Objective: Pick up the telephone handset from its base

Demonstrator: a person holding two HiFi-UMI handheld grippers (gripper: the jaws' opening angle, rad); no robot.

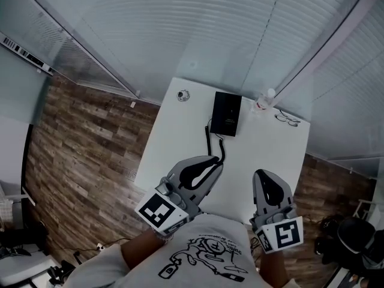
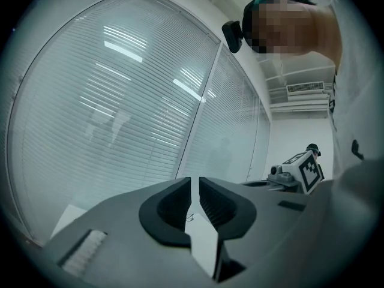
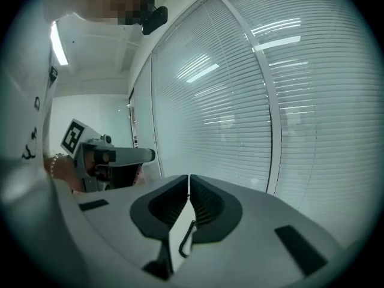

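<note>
The black telephone (image 1: 227, 114) lies at the far side of the white table (image 1: 180, 137); I cannot tell its handset apart from its base. Its coiled cord (image 1: 209, 138) runs toward me along the table, and a piece of cord (image 3: 187, 239) shows below the right jaws. Both grippers hang over the table's near edge, well short of the phone. My left gripper (image 1: 211, 161) (image 2: 194, 182) is shut and holds nothing. The jaws of my right gripper (image 1: 264, 174) (image 3: 188, 182) also stand together and empty. Each gripper sees the other: the right one (image 2: 300, 170), the left one (image 3: 102, 155).
Spectacles (image 1: 288, 120) and a small bottle (image 1: 267, 96) sit at the table's far right corner, a small round object (image 1: 183, 95) at its far left. Glass walls with blinds (image 1: 198, 29) stand behind the table. Wood-pattern floor (image 1: 84, 149) lies to the left.
</note>
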